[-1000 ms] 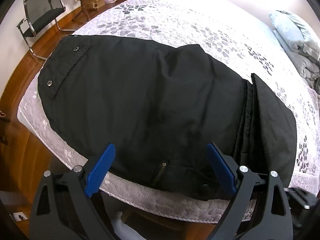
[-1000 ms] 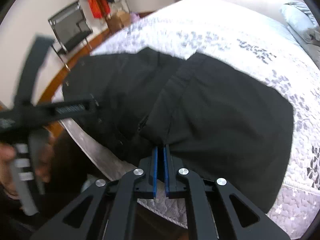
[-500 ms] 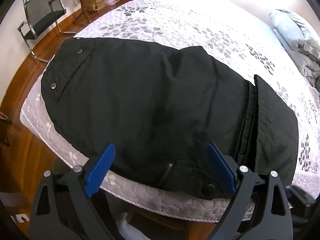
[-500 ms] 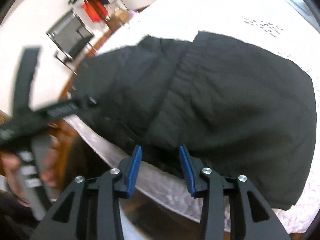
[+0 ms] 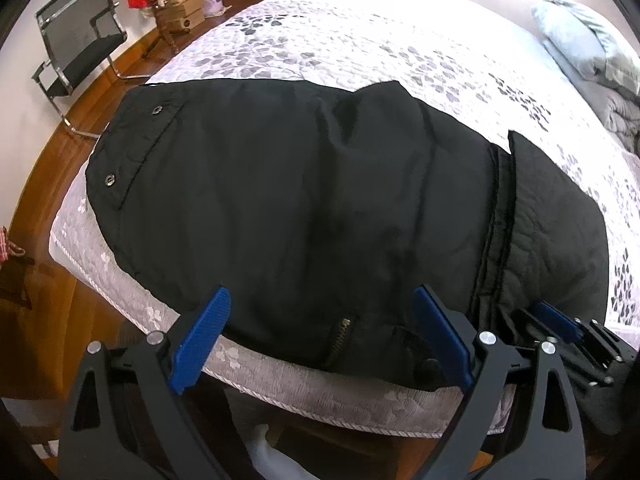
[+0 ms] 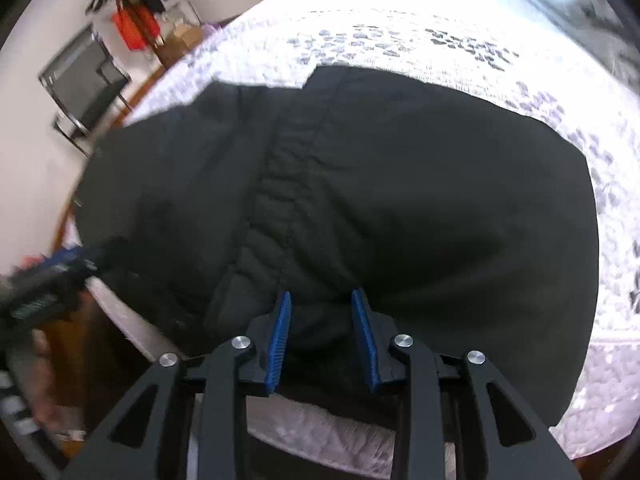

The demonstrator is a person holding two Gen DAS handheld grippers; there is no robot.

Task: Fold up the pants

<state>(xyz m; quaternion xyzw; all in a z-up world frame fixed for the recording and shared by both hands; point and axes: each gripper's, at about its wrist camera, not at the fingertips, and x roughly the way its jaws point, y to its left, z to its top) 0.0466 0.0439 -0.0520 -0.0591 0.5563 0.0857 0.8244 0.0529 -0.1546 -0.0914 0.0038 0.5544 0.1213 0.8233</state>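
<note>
Black pants lie folded on the white patterned bed, near its front edge, with a zipper and snap buttons showing. My left gripper is wide open just above the pants' near edge and holds nothing. In the right wrist view the pants fill the middle. My right gripper is open over the near edge of the folded layer, with the pads apart and nothing clamped. The right gripper also shows in the left wrist view, at the pants' right end.
A black chair stands on the wooden floor at the far left, with boxes and red clothes behind. Grey bedding lies at the bed's far right. The bed edge is just below my grippers.
My right gripper was shut on the pants' folded edge, has let go and opened. The left gripper stayed open and drew back slightly.
</note>
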